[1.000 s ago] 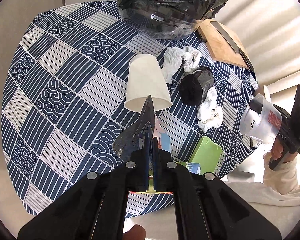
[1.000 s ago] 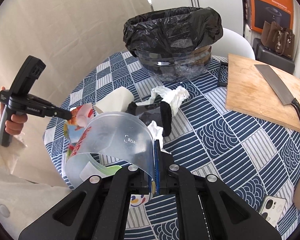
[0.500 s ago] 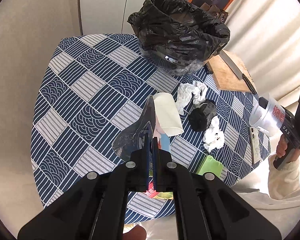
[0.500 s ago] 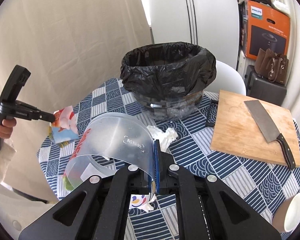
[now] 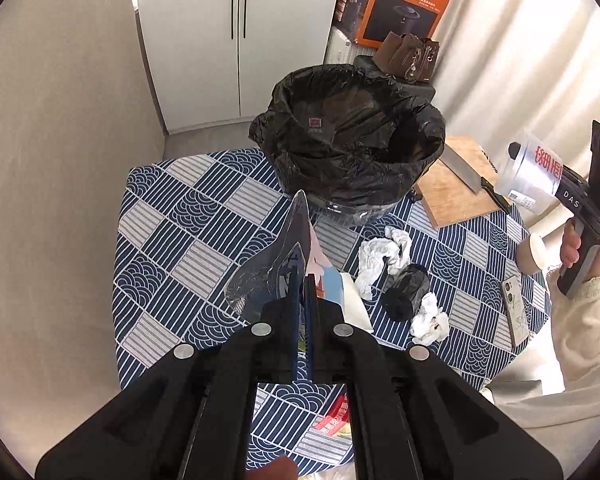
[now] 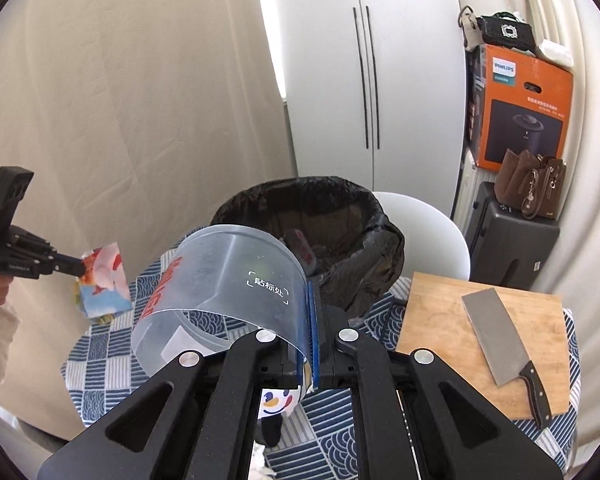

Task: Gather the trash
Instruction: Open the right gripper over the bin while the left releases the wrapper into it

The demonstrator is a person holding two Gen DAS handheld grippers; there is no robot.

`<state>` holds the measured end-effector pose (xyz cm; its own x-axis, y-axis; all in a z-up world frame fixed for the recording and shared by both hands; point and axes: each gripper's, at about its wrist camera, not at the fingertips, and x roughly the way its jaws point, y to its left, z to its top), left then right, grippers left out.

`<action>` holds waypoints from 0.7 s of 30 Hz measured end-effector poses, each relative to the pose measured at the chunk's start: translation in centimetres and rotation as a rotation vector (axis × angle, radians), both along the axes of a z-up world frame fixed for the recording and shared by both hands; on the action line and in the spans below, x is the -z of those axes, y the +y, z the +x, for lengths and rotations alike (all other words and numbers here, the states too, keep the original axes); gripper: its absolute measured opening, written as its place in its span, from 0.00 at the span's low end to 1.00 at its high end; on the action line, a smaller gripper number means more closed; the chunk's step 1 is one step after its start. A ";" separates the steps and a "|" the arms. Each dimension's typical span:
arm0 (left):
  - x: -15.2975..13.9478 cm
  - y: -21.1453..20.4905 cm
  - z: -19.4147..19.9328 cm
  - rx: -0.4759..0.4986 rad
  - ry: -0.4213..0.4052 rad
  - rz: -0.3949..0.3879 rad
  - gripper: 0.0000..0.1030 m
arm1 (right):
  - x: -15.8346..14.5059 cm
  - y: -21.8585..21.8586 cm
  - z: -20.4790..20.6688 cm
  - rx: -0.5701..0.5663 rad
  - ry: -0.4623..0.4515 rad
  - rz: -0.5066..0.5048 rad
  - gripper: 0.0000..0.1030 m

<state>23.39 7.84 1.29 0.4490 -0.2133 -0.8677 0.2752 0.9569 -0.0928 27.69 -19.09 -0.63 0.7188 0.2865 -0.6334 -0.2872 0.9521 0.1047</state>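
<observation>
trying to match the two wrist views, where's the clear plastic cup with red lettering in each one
Left wrist view: the clear plastic cup is at the far right edge, held out sideways by the right gripper, above the table edge.
Right wrist view: the cup fills the lower centre-left, its wall pinched between the right gripper's closed fingers.
Shared landmark: the black-lined trash bin, beyond the cup in the right wrist view and left of it in the left wrist view.
</observation>
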 end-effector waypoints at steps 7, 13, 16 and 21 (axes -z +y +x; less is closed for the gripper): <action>-4.4 -1.9 2.0 0.070 -0.143 -0.037 0.03 | -0.5 1.8 3.9 -0.040 -0.015 -0.024 0.03; -5.5 -3.7 5.6 0.124 -0.204 -0.057 0.03 | -0.4 2.4 7.4 -0.046 -0.047 -0.016 0.03; -4.9 -4.6 8.0 0.151 -0.202 -0.060 0.03 | -0.2 2.7 9.2 -0.044 -0.045 -0.024 0.03; -3.6 -6.5 11.4 0.188 -0.199 -0.065 0.05 | 0.5 2.8 11.8 -0.022 -0.035 -0.048 0.07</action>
